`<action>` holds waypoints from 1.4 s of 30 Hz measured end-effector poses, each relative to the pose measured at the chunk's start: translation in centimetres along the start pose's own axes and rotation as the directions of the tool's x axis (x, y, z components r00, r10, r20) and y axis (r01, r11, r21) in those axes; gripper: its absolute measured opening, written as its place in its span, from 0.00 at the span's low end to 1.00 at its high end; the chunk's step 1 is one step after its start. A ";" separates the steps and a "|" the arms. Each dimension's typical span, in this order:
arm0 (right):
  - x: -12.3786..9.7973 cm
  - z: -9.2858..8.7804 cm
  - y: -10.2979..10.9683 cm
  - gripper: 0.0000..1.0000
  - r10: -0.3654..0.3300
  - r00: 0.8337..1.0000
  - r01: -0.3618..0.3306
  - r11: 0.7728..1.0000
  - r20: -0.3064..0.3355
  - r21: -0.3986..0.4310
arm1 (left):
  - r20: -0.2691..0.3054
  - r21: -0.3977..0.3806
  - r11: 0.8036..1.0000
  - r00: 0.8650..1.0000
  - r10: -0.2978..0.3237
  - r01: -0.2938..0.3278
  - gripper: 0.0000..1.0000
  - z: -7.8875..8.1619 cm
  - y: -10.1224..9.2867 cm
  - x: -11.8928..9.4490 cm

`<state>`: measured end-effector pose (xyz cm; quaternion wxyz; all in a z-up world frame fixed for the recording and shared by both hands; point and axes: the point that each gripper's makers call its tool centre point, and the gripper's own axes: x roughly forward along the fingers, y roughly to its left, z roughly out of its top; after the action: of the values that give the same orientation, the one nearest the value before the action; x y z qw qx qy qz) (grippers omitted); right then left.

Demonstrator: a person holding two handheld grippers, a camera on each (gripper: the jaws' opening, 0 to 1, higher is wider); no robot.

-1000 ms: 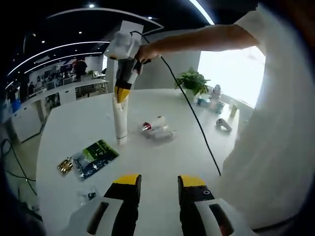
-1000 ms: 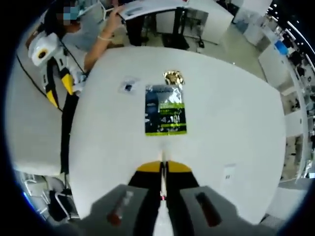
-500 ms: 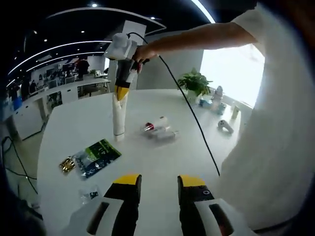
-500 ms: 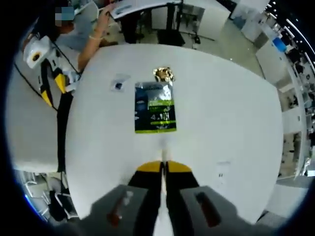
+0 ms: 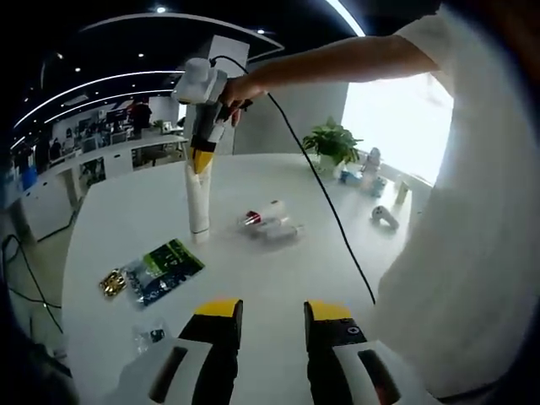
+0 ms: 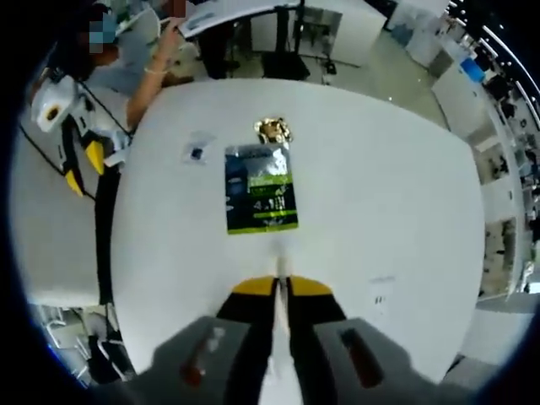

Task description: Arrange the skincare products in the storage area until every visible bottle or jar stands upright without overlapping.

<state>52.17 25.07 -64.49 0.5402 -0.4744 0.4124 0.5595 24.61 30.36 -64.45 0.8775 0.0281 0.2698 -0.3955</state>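
**Inspector A:** Nearest to us in the left gripper view, the left tool (image 5: 264, 325) hangs released over the white surface (image 5: 278, 278), jaws apart and holding nothing. Beyond it lie a small clear packet (image 5: 149, 337), a green sachet (image 5: 163, 267) and a gold wrapper (image 5: 111, 283).

**Inspector B:** Further on, the right tool (image 5: 200, 159) is clenched on the top of a tall white tube (image 5: 197, 202), which stands on its cap end on the surface. The right gripper view confirms it: jaws pressed together on the tube's thin edge (image 6: 279, 291).

**Inspector A:** We judge the tube top-heavy. Letting go off-vertical, or dragging sideways on opening, could topple it.

**Inspector B:** And it could fall onto the two small bottles lying flat (image 5: 268, 221) just beside it, causing an overlap. Those two are not yet upright; they could also roll if nudged.
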 end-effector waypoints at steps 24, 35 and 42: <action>-1.5 -0.9 0.5 0.34 -0.026 0.993 0.008 0.988 0.118 0.152 | 0.013 0.001 1.000 1.000 0.008 -0.008 0.31 0.3 -0.9 -0.2; -2.9 -4.1 1.8 0.41 -0.066 0.980 0.013 0.964 0.190 0.267 | 0.044 0.027 0.999 0.999 -0.031 0.030 0.32 1.6 -2.0 0.7; -3.3 -7.0 2.7 0.44 -0.088 0.978 0.025 0.948 0.187 0.318 | 0.032 0.050 0.997 0.997 -0.063 0.062 0.32 1.8 -2.7 1.2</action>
<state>49.98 17.29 -62.85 0.6632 -0.3357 0.4265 0.5154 24.16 27.23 -63.07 0.8682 0.0344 0.2461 -0.4295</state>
